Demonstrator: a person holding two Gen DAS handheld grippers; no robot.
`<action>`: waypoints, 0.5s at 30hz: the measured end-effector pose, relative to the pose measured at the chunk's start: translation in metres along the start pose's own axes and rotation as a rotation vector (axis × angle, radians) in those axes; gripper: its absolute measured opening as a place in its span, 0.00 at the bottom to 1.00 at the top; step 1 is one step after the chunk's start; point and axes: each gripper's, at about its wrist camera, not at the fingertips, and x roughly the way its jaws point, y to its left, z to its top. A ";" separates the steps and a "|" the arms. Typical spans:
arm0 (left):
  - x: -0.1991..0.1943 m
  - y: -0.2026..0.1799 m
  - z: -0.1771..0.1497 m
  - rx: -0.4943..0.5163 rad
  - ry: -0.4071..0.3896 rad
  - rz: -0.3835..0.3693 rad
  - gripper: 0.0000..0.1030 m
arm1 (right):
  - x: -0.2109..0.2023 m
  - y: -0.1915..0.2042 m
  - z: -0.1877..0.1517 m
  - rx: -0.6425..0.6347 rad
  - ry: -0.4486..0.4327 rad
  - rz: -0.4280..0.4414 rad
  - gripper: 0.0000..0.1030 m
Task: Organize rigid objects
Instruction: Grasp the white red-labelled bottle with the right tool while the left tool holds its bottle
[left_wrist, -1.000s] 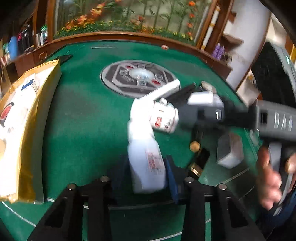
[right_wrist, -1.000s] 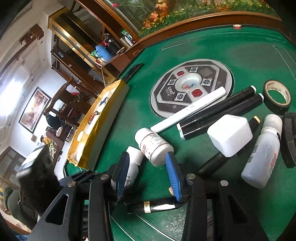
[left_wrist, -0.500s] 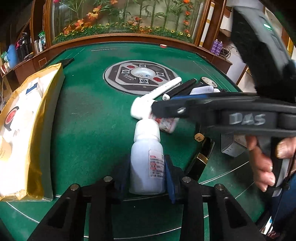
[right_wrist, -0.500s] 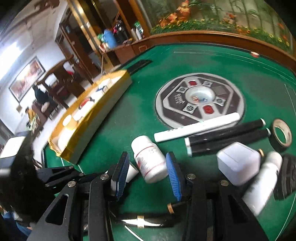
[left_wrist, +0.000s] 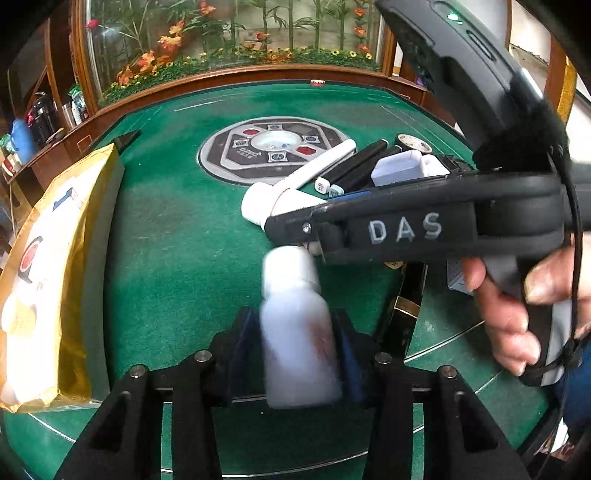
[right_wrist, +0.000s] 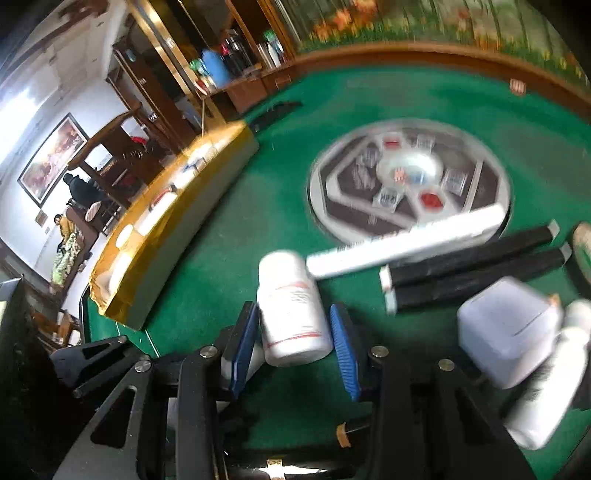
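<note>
A white squeeze bottle (left_wrist: 299, 332) with a red label stands blurred between the blue pads of my left gripper (left_wrist: 295, 343). Those jaws are opening, and a thin gap shows beside the bottle. My right gripper (right_wrist: 295, 332) is closing on a white pill bottle (right_wrist: 291, 314) with red print, and both pads meet its sides. In the left wrist view that right gripper (left_wrist: 291, 225) crosses from the right just above the squeeze bottle's cap. The pill bottle (left_wrist: 266, 206) sticks out of its fingers, and a person's hand (left_wrist: 509, 314) holds the handle.
On the green felt table (left_wrist: 177, 258), a gold packet (left_wrist: 48, 277) lies along the left edge. A round dice panel (left_wrist: 273, 147) is at the centre. A white tube (right_wrist: 406, 243), two black tubes (right_wrist: 469, 269), a white box (right_wrist: 509, 332), another white bottle (right_wrist: 546, 387) and a tape roll (left_wrist: 413, 142) crowd the right. A black-and-gold pen (left_wrist: 406, 306) lies nearby.
My left jaws have widened off the squeeze bottle, which now blurs between them. The right gripper rolled, swung nearer across the left view and tightened on the pill bottle.
</note>
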 end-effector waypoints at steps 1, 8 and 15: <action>0.000 0.001 0.000 -0.003 -0.003 0.004 0.42 | -0.002 0.004 -0.001 -0.023 -0.012 -0.020 0.37; -0.001 0.004 -0.001 -0.032 -0.009 0.004 0.35 | -0.018 0.011 -0.007 -0.032 -0.026 -0.039 0.36; -0.002 0.005 -0.002 -0.037 -0.011 0.007 0.35 | -0.029 -0.001 -0.014 0.039 -0.049 -0.042 0.35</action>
